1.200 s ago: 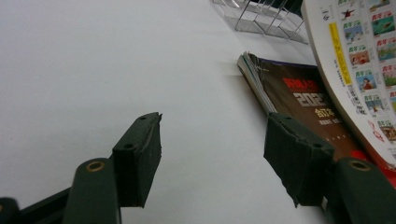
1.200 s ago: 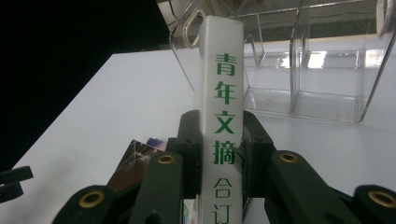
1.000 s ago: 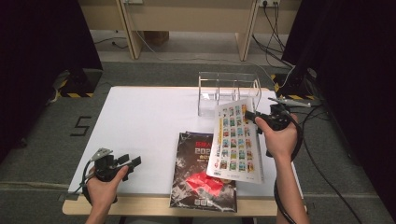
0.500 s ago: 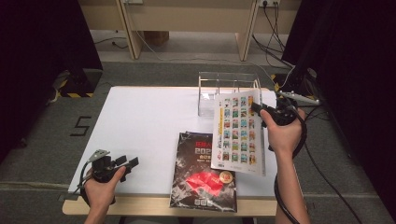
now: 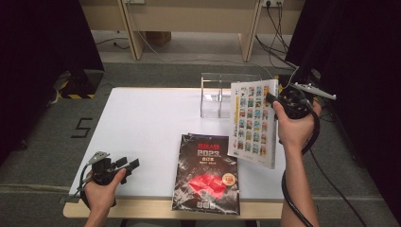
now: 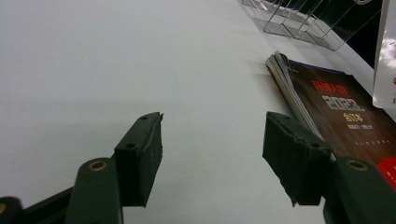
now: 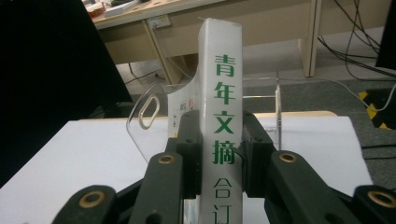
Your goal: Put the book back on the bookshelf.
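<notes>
My right gripper (image 5: 273, 100) is shut on a thick white book (image 5: 250, 123) with a grid of small pictures on its cover, lifted and tilted up above the table's right side. In the right gripper view its white spine with green characters (image 7: 221, 121) stands upright between my two jaws. A dark magazine (image 5: 207, 174) with a red picture lies flat near the front edge, also seen as the dark magazine (image 6: 345, 112) in the left gripper view. My left gripper (image 5: 126, 165) rests open at the front left, its fingers (image 6: 142, 154) apart over bare white tabletop.
A clear acrylic rack (image 5: 222, 94) with dividers stands at the back of the white table (image 5: 142, 123), just left of the lifted book; it shows as the acrylic rack (image 6: 303, 18) and the clear divider (image 7: 144, 116) too. Cables and wooden desk legs lie beyond the table.
The right gripper has raised the white book off the table and tipped it from lying flat toward upright, moving it back toward the rack. The left gripper has stayed put.
</notes>
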The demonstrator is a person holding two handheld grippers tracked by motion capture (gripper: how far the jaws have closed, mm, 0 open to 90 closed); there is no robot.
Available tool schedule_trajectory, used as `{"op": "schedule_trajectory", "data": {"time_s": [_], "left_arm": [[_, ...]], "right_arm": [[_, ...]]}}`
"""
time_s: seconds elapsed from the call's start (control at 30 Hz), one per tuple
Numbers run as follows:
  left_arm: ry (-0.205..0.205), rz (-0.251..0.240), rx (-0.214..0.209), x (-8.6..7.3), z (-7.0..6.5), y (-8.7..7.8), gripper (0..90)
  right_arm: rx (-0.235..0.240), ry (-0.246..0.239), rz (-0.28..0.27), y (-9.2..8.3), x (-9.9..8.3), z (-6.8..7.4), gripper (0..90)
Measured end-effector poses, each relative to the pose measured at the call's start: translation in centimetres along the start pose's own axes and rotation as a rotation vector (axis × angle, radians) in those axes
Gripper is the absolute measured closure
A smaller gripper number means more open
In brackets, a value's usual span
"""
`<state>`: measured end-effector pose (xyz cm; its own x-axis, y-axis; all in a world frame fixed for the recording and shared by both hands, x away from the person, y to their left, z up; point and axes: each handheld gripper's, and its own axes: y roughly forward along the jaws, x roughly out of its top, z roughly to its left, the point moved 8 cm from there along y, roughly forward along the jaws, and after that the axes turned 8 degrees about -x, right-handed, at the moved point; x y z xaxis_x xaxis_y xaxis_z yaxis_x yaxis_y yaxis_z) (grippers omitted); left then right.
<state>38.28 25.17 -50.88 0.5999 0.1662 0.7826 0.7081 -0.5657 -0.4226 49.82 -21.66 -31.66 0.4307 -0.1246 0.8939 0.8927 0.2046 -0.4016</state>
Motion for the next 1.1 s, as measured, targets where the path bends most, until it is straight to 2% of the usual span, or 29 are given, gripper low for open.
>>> {"op": "schedule_trajectory", "data": {"time_s": [0.13,0.33,0.37,0.53,0.73,0.9,0.97,1.1], "left_arm": [[-0.001,-0.003,0.001,0.1,0.0,-0.1,37.1],[0.000,-0.008,0.003,0.1,0.1,-0.1,37.4],[0.000,-0.007,0.002,0.1,0.1,-0.1,37.4],[-0.001,-0.004,0.003,0.0,0.2,0.0,37.6],[0.003,-0.017,0.007,0.2,0.2,-0.3,37.6],[0.002,-0.013,0.004,0.2,0.3,-0.3,37.7],[0.001,-0.013,0.007,0.1,0.4,-0.2,37.7],[0.007,-0.011,0.009,0.1,0.3,-0.3,37.7]], "right_arm": [[-0.030,0.008,0.001,-0.2,0.5,-1.0,73.7],[-0.094,-0.011,-0.004,-0.2,0.9,-2.2,73.7],[-0.092,0.008,-0.007,-0.2,0.9,-2.4,73.7],[-0.093,0.005,-0.018,-0.3,1.2,-2.7,73.7],[-0.100,0.000,-0.017,0.3,1.8,-2.3,73.7],[-0.080,-0.006,-0.022,0.4,2.4,-2.0,73.8],[-0.058,0.002,-0.021,0.6,2.7,-1.8,73.7],[-0.063,0.003,-0.011,1.2,2.8,-2.0,73.8]]}}
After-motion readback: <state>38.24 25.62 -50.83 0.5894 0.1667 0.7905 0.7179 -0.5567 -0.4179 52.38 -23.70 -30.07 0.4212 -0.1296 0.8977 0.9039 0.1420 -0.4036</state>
